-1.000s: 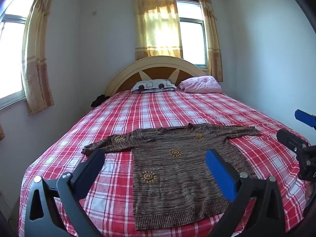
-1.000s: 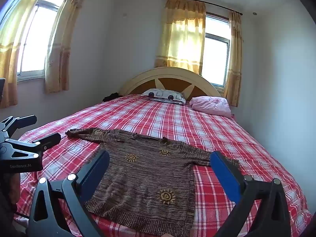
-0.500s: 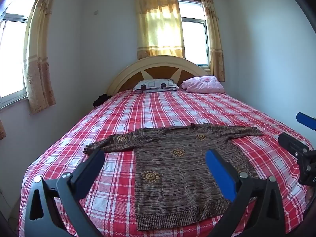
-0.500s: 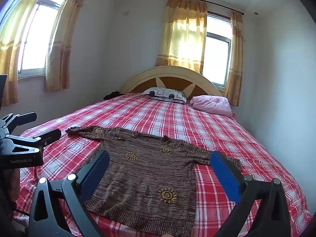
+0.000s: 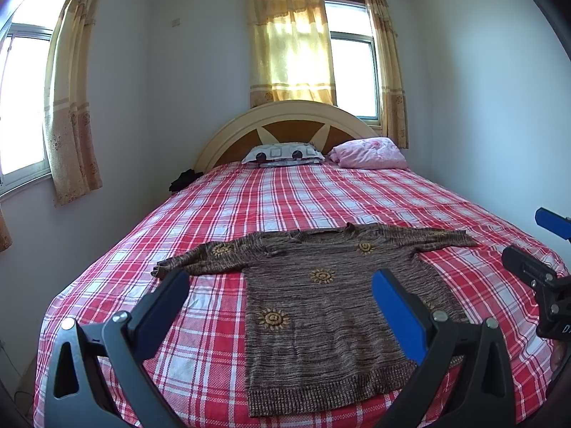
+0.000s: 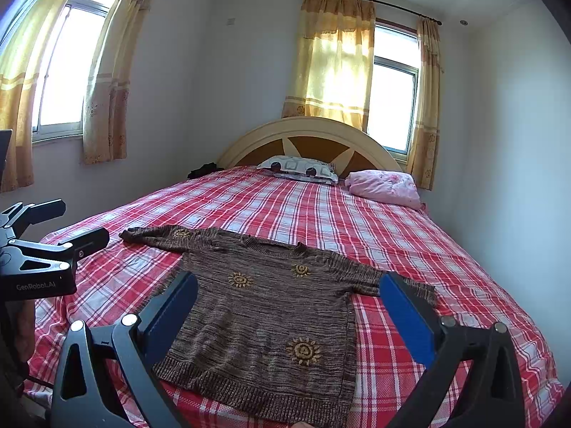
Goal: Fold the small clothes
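Observation:
A small brown knit sweater (image 5: 321,306) with yellow sun motifs lies flat on the red plaid bed, sleeves spread left and right, hem toward me. It also shows in the right wrist view (image 6: 271,314). My left gripper (image 5: 282,285) is open and empty, held above the hem end of the sweater. My right gripper (image 6: 289,292) is open and empty, also held above the hem end. Each gripper shows at the edge of the other's view: the right one (image 5: 535,274) and the left one (image 6: 46,235).
The bed (image 5: 285,199) with a red plaid cover fills the room. A patterned pillow (image 5: 282,151) and a pink bundle (image 5: 371,153) lie by the headboard. A dark item (image 5: 182,180) sits at the bed's far left edge. Walls stand close on both sides.
Both grippers have drifted slightly; the sweater sits a touch higher in both views. Both stay open and the sweater has not moved on the bed.

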`<state>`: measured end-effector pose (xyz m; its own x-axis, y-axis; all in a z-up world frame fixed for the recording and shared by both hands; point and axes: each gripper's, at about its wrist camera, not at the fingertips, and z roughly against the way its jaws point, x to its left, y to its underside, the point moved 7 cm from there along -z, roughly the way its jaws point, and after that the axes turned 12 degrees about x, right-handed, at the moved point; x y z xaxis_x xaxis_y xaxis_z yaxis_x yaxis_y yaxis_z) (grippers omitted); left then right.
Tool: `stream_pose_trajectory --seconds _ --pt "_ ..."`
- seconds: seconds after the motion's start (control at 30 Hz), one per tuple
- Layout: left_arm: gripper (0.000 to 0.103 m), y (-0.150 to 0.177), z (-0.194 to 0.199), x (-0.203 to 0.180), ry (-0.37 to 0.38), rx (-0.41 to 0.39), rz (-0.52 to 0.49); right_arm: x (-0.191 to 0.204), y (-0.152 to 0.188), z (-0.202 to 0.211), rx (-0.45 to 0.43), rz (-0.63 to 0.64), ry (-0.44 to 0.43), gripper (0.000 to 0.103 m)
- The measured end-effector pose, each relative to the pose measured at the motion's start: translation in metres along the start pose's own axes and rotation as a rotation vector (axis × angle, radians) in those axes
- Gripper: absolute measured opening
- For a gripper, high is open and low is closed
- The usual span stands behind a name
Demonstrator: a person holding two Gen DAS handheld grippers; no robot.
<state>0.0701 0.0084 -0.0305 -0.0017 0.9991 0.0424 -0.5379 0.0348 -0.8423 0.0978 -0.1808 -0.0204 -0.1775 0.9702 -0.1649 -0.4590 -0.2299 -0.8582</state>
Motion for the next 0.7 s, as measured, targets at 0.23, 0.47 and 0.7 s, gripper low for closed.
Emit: stream_pose_trajectory --seconds 0.23,0.47,0.7 --pt "0.103 -0.0006 0.0007 0.0016 -0.003 0.0 0.002 0.0003 0.0006 -0.0016 0.005 -0.001 -0.003 0.102" --pt "0.103 -0.0001 0.0005 0.0044 -0.003 -0.002 0.009 0.0014 0.0005 -0.0028 0.008 -0.001 -0.004 0.102" --pt "0.103 -0.0007 0.0004 0.0057 -0.003 0.0 0.009 0.0025 0.0019 -0.0039 0.009 0.0 -0.005 0.102"
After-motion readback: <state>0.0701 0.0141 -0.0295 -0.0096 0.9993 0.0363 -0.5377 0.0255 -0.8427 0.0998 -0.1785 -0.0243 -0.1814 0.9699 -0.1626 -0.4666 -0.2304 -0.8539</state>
